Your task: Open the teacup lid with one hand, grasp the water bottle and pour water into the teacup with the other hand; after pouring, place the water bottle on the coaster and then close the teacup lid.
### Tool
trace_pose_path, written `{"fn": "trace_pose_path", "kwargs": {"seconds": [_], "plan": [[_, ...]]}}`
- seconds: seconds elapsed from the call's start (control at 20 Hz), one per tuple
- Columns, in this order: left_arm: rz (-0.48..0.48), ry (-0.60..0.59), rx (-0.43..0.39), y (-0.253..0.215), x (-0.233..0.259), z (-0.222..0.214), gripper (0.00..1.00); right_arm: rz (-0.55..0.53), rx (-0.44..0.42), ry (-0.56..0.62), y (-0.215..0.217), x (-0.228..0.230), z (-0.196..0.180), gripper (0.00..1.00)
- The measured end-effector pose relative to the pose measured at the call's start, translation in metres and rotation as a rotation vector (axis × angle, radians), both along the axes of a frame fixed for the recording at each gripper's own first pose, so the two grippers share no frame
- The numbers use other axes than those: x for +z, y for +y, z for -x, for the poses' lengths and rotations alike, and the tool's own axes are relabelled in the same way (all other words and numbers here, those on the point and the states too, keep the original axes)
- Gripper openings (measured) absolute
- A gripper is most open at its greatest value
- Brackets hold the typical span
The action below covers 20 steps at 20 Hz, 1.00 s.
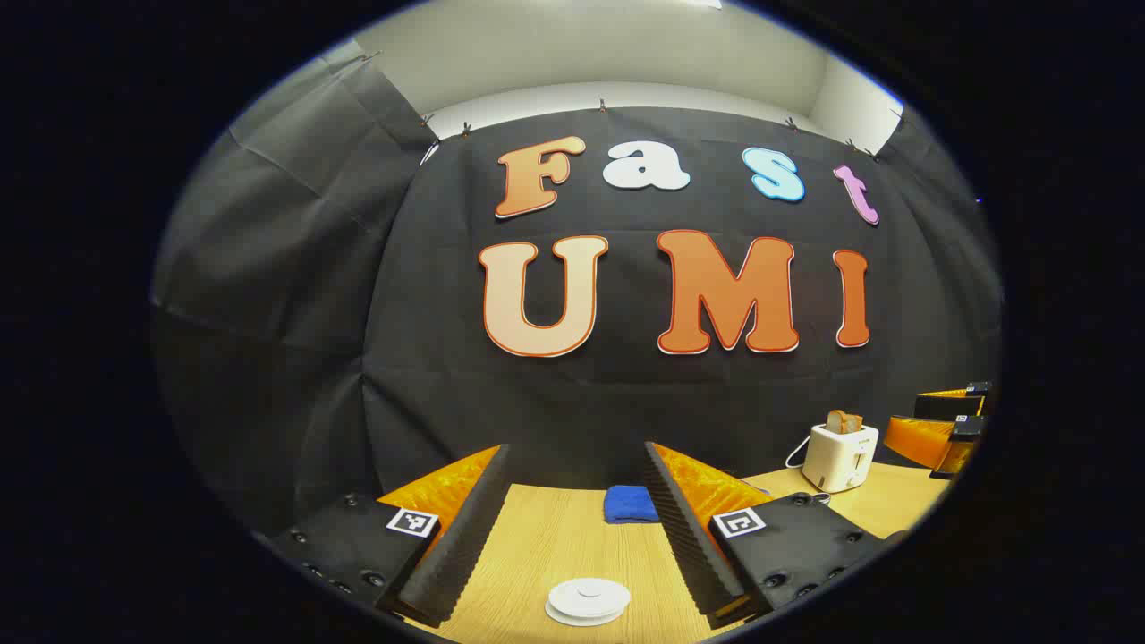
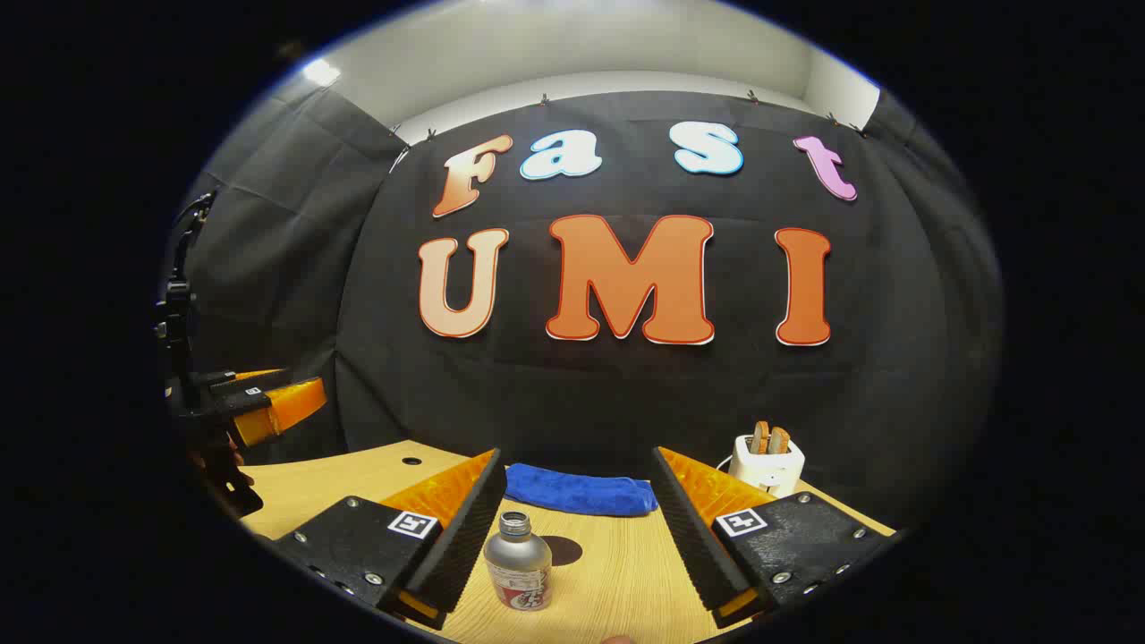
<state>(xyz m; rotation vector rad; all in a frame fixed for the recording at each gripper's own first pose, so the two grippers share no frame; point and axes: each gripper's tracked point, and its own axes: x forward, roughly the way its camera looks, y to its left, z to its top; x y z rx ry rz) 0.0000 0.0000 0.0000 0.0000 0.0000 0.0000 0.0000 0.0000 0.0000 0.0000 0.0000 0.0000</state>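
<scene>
A white teacup (image 1: 588,600) with its round lid on sits low on the wooden table, between the spread fingers of my left gripper (image 1: 575,449), which is open and holds nothing. In the right gripper view a small silver water bottle (image 2: 518,562) with no cap stands upright, close to the left finger of my right gripper (image 2: 577,452). That gripper is open too, not touching the bottle. A dark round coaster (image 2: 562,550) lies just behind the bottle. Each gripper also shows far off in the other's view: right gripper (image 1: 939,427), left gripper (image 2: 267,400).
A folded blue cloth (image 1: 631,504) (image 2: 580,491) lies at the back of the table near the wall. A white toaster (image 1: 839,456) (image 2: 767,462) with bread in it stands at the back right. A small hole (image 2: 411,461) marks the table (image 2: 617,572) at the left.
</scene>
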Motion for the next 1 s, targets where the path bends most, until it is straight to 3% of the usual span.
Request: {"fn": "trace_pose_path", "kwargs": {"seconds": [1.0], "plan": [[0.012, 0.036, -0.019, -0.001, -0.001, -0.004, 0.96, -0.001, 0.008, -0.009, 0.002, 0.011, -0.001, 0.97]]}}
